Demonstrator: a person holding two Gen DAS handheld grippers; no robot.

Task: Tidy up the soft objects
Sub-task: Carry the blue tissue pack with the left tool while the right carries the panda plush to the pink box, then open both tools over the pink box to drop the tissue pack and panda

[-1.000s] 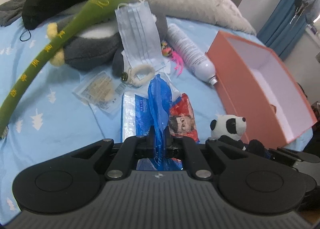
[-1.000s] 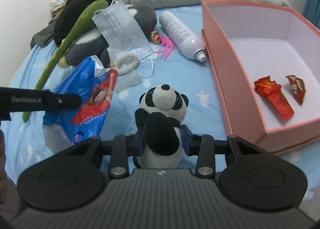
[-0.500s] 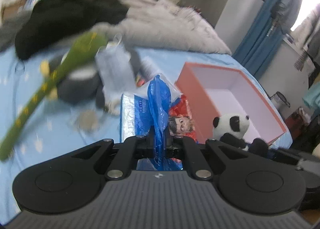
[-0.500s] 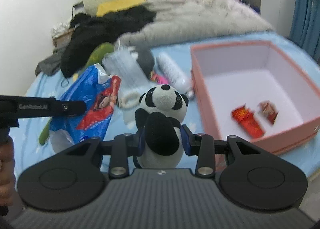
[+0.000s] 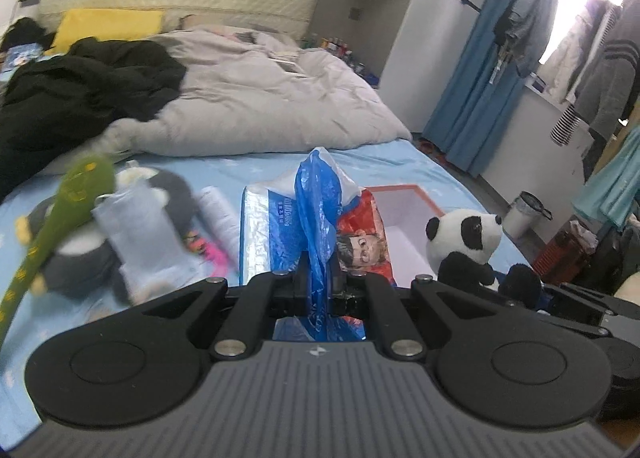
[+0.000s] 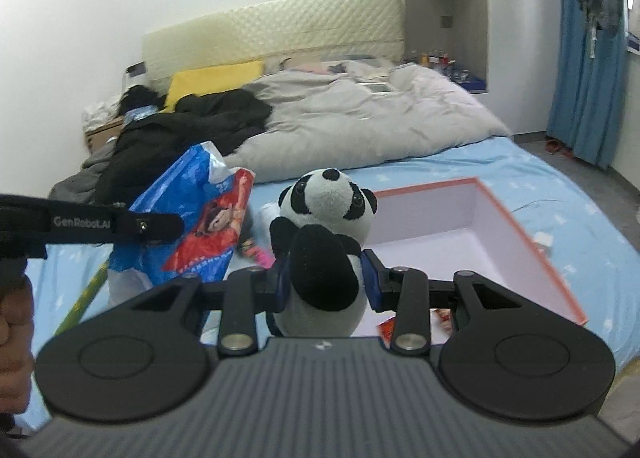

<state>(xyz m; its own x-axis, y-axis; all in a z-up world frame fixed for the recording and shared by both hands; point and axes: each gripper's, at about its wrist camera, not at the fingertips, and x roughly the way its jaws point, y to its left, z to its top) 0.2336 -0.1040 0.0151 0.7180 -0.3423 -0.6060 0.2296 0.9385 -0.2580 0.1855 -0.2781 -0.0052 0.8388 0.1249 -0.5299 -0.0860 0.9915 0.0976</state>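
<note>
The right gripper (image 6: 325,282) clamps a panda plush (image 6: 324,242) above the pink box (image 6: 532,242); the left gripper (image 6: 160,223) holds a blue bag (image 6: 192,217).

The left gripper (image 5: 319,285) is pinched tight while the right gripper (image 6: 325,282) stands partly spread and clamped, both pointing forward and somewhat downward, side by side.

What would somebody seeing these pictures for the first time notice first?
Most likely the panda plush, clamped in the right hand-held gripper and held up in front of the open pink box on the blue bed sheet. Next, the crumpled blue and red plastic bag, pinched in the shut left hand-held gripper just left of the panda. Behind both, a rumpled grey duvet covers the far end of the bed.
</note>
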